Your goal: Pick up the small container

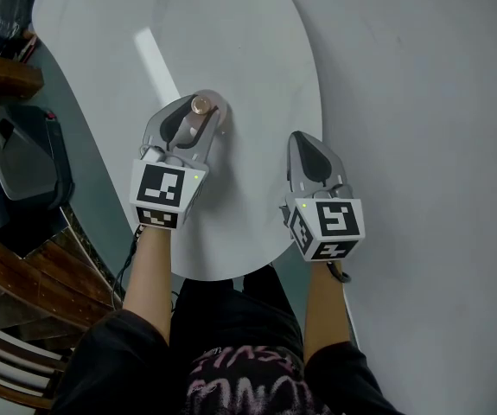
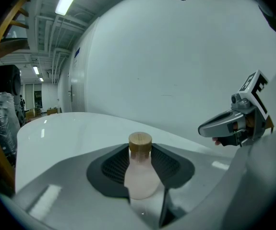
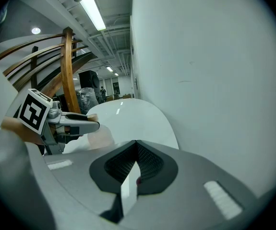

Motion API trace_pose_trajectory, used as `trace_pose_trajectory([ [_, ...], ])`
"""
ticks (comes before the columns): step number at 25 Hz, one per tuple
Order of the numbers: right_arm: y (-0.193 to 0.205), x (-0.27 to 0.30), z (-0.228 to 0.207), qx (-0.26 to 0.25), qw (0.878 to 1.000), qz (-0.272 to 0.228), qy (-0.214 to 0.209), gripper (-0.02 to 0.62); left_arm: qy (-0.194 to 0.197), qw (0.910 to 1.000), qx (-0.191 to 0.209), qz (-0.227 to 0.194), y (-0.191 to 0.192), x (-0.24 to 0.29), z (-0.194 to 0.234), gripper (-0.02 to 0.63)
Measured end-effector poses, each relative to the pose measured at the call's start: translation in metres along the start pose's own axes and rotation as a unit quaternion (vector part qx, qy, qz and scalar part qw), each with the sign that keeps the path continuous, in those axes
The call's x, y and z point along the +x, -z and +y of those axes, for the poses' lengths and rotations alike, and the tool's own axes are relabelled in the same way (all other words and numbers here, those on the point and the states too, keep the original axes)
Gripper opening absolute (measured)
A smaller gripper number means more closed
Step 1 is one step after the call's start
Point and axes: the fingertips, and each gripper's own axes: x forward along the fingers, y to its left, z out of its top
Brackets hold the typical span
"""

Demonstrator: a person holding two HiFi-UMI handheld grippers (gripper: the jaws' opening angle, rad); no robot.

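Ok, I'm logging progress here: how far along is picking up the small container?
Done: the left gripper is shut on the small container, below its wooden cap. In hand: the lift; whether it has cleared the white table is unclear. Left: raising it clear. The right gripper is shut, empty.

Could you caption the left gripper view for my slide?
Left gripper shut on the small wood-capped container, white table beyond.
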Motion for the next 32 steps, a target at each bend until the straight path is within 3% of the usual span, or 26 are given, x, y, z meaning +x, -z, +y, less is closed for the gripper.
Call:
trace_pose_trajectory([
  [32,-0.006,-0.003,-0.003,0.006,1.0,-0.007,0.004,0.012,0.003,0.9995,0.0,-0.03,-0.014,-0.006,-0.001,0.137],
])
